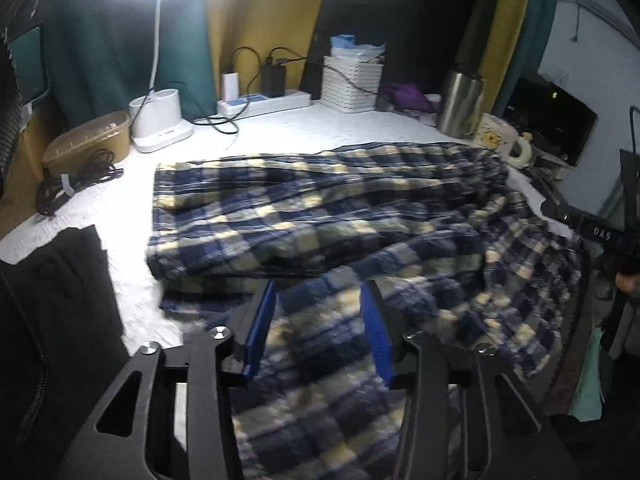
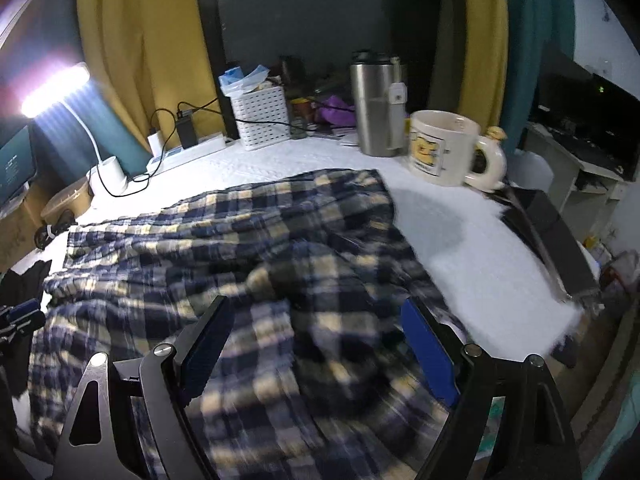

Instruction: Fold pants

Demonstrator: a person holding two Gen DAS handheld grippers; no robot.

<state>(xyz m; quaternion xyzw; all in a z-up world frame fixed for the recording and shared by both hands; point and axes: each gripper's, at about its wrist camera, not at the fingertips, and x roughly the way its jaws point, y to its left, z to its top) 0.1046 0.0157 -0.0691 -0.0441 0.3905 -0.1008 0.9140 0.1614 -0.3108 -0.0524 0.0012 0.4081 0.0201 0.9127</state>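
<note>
The blue, navy and cream plaid pants (image 1: 320, 216) lie spread and rumpled across the white table (image 1: 128, 200); one leg lies along the back, the near part hangs over the front edge. My left gripper (image 1: 320, 304) is open just above the near plaid cloth, with nothing held between its blue pads. In the right wrist view the pants (image 2: 224, 240) fill the middle and left. My right gripper (image 2: 316, 316) is open wide over the bunched cloth near the table's front edge, empty. The right gripper also shows at the right edge of the left wrist view (image 1: 592, 232).
At the back stand a white lamp base (image 1: 160, 120), a power strip (image 1: 264, 102) with chargers, a white basket (image 1: 352, 84), a steel tumbler (image 2: 376, 108) and a cream mug (image 2: 444, 148). A brown bowl (image 1: 88, 140) and coiled cable (image 1: 72, 184) sit left. A dark garment (image 1: 60, 280) lies near left.
</note>
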